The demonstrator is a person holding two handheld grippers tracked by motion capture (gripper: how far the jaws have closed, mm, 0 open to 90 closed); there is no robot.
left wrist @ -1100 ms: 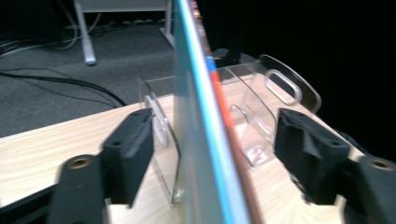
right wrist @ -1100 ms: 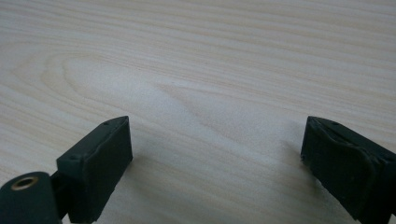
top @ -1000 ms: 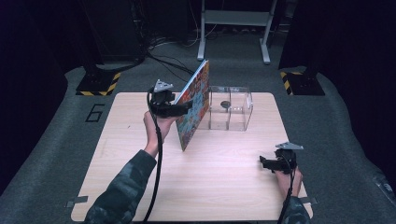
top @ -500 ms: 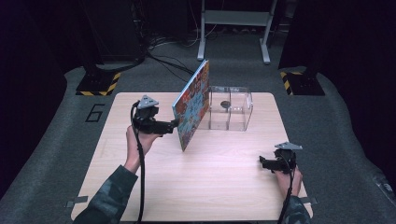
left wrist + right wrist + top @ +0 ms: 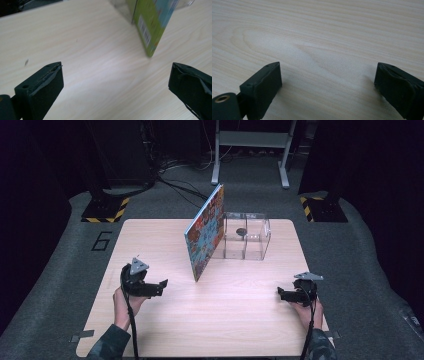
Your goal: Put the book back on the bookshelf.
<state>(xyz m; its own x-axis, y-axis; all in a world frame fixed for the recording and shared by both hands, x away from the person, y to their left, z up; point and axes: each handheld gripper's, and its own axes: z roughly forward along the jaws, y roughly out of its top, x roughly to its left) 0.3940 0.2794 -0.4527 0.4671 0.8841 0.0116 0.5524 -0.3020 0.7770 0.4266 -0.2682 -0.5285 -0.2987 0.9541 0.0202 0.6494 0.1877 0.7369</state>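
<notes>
Book leaning on clear box | left gripper fingers just opened, empty, near | right gripper fingers apart

1. The high view is looking forward and down from above the person's side, taking in the whole pale wooden table and the dark carpeted floor around it.
2. The left gripper view is riding low and close over the tabletop, facing along its own black jaws toward the lower corner of the tall colourful picture book standing on edge; the high view is sharing that book and board.
3. The right gripper view is sitting very near the wood grain, looking between its jaws at bare tabletop, which the high view is also covering.
</notes>
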